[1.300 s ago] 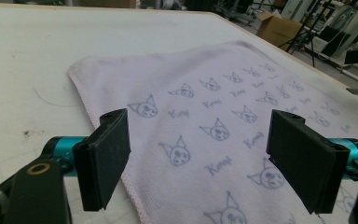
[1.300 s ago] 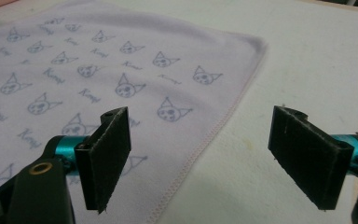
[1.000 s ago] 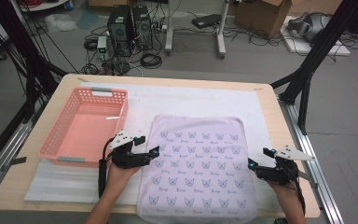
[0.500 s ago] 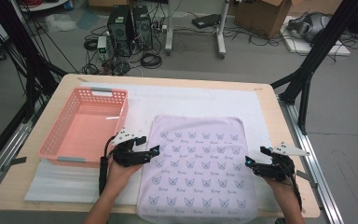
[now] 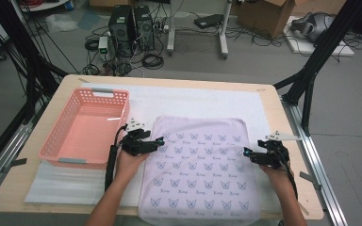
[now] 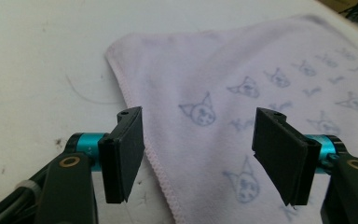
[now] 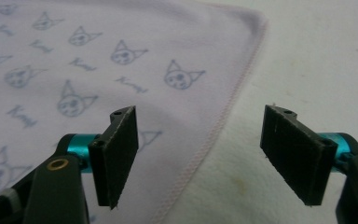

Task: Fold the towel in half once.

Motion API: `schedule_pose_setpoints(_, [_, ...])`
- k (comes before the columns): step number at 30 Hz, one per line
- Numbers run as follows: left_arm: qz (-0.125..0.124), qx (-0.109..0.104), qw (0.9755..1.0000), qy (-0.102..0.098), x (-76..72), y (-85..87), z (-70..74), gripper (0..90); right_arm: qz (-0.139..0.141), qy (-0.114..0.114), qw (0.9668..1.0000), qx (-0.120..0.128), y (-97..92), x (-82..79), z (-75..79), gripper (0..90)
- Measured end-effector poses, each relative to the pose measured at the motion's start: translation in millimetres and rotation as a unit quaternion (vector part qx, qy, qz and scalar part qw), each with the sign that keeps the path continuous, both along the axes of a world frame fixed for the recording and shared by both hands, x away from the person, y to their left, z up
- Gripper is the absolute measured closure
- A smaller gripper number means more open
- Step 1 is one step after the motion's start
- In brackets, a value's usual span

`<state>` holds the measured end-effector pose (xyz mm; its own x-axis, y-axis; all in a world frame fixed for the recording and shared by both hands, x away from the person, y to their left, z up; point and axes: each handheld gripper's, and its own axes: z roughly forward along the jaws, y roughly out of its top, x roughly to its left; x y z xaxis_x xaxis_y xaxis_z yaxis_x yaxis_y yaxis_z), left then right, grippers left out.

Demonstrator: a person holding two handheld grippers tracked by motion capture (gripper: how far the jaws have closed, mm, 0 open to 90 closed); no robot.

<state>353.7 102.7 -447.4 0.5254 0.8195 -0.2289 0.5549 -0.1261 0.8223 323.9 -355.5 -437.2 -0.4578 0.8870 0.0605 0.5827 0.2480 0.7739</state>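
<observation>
Grippers (image 5: 159, 141) nearer towel (image 5: 200, 165); basket (image 5: 56, 151) empty.

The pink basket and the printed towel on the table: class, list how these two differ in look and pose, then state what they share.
1. The pink basket is a rigid, slotted tub with raised walls; the printed towel is soft cloth spread flat.
2. The basket is plain salmon pink; the towel is pale lilac with rows of small cat-face prints.
3. The basket sits to the left, with no gripper at it; the towel has the left gripper and right gripper at its side edges.
Shared: both rest on the white mat.
</observation>
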Motion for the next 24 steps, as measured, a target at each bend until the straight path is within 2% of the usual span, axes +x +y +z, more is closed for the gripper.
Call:
schedule_pose_setpoints(2, [0.011,0.014,0.9998,0.01,3.6,-2.3,-4.8,34.3,-0.007,0.009,0.9999,-0.005,-1.0,6.2,-2.2,28.7])
schedule_pose_setpoints(5, [0.026,0.014,0.9994,0.016,5.2,-2.2,-5.2,37.1,-0.013,0.02,0.9996,-0.012,-0.2,14.6,-5.2,31.4])
schedule_pose_setpoints(7, [0.025,0.02,0.9993,0.021,6.0,-3.3,-5.4,40.6,-0.019,0.021,0.9994,-0.019,1.9,19.6,-5.6,32.1])
schedule_pose_setpoints(9, [0.018,0.055,0.9983,0.013,6.7,-9.3,-4.0,44.3,-0.022,0.024,0.9992,-0.024,4.3,24.8,-6.2,33.6])
schedule_pose_setpoints(11, [0.022,0.098,0.9949,-0.007,4.7,-16.0,-3.9,51.9,-0.024,0.03,0.9987,-0.034,7.6,28.8,-7.9,39.6])
schedule_pose_setpoints(12, [0.02,0.102,0.9945,-0.009,4.7,-16.2,-3.9,56.4,-0.024,0.028,0.9986,-0.039,9.0,29.5,-7.9,43.1])
schedule_pose_setpoints(13, [0.017,0.103,0.9945,-0.009,4.8,-14.6,-3.4,58.9,-0.024,0.029,0.9986,-0.036,9.4,29.5,-7.6,49.1])
schedule_pose_setpoints(14, [0.01,0.097,0.9952,-0.01,5.3,-12.6,-3.6,68.0,-0.021,0.028,0.9987,-0.037,9.8,29.4,-7.0,56.5])
schedule_pose_setpoints(15, [0.002,0.082,0.9967,-0.003,6.1,-11.1,-4.1,81.3,-0.017,0.03,0.9987,-0.036,10.4,28.7,-6.5,62.3])
schedule_pose_setpoints(16, [0.002,0.077,0.997,0.001,6.6,-10.5,-4.0,83.1,-0.009,0.03,0.9989,-0.035,10.8,29.0,-6.4,67.7])
schedule_pose_setpoints(18, [0.011,0.056,0.9983,0.014,8.2,-8.7,-4.3,85.6,-0.001,0.033,0.999,-0.032,11.7,28.5,-5.9,85.0])
schedule_pose_setpoints(19, [0.016,0.045,0.9986,0.021,9.1,-7.0,-4.3,86.1,0.001,0.034,0.999,-0.031,11.6,28.7,-5.9,86.1])
schedule_pose_setpoints(21, [0.04,0.046,0.998,0.014,10.3,-4.1,-2.7,86.9,-0.006,0.041,0.999,-0.018,10.3,30.0,-5.5,87.7])
schedule_pose_setpoints(23, [0.058,0.021,0.998,0.013,13.3,2.3,1.3,87.0,-0.014,0.032,0.9989,-0.031,7.7,31.0,-4.5,88.2])
schedule_pose_setpoints(24, [0.061,0.014,0.998,0.011,14.7,3.7,4.2,87.1,-0.018,0.025,0.9991,-0.028,5.7,31.9,-3.8,88.4])
